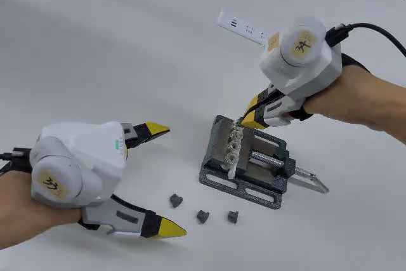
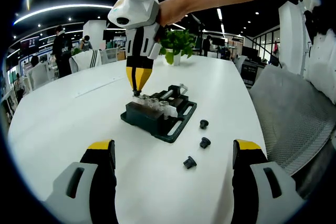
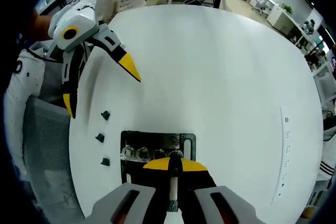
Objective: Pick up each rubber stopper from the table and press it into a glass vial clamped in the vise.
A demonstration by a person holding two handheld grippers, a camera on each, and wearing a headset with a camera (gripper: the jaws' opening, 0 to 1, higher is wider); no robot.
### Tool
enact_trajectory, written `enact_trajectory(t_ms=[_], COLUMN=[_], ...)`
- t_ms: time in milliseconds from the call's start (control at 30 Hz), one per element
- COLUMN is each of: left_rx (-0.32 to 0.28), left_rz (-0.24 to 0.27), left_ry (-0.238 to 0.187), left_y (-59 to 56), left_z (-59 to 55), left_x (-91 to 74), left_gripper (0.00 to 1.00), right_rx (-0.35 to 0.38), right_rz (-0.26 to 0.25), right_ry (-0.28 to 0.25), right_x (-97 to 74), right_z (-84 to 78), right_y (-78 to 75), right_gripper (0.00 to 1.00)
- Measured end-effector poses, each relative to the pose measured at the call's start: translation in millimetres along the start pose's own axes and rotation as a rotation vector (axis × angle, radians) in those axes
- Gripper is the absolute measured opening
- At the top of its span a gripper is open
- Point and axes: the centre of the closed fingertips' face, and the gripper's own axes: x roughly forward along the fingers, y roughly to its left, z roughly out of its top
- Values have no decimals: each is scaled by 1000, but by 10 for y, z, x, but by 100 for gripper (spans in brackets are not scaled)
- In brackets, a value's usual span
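A dark vise [image 1: 274, 187] [image 2: 176, 127] [image 3: 188, 141] clamps a row of clear glass vials [image 1: 233, 147] [image 2: 153, 100] [image 3: 137, 153]. My right gripper [image 1: 246, 119] [image 2: 137, 92] [image 3: 171, 164] is shut, its yellow tips down on the vial at the row's far end; anything between them is hidden. Three dark rubber stoppers [image 1: 176, 200] [image 1: 202, 216] [image 1: 233, 216] lie on the white table in front of the vise, also as stoppers [image 2: 203, 124] [image 3: 100, 138]. My left gripper [image 1: 165, 179] [image 2: 173, 148] [image 3: 100, 92] hovers open left of the stoppers, holding nothing.
A white power strip [image 1: 244, 28] [image 3: 283, 156] lies on the table behind the right hand. The vise's screw handle [image 1: 309, 182] sticks out to the right. A potted plant [image 2: 177, 43] stands at the table's far side; a grey chair [image 2: 294, 114] is beside it.
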Motion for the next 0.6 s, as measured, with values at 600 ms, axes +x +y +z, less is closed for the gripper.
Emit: enact_trajectory(t_ms=[600], left_rx=[1], left_rz=[-3], left_ry=[-6], left_y=[-27], left_z=[26], left_x=[25], left_gripper=[92], right_rx=[-11], right_rz=[4], right_ry=[17], right_x=[17], right_z=[4], right_y=[-14], right_gripper=[0])
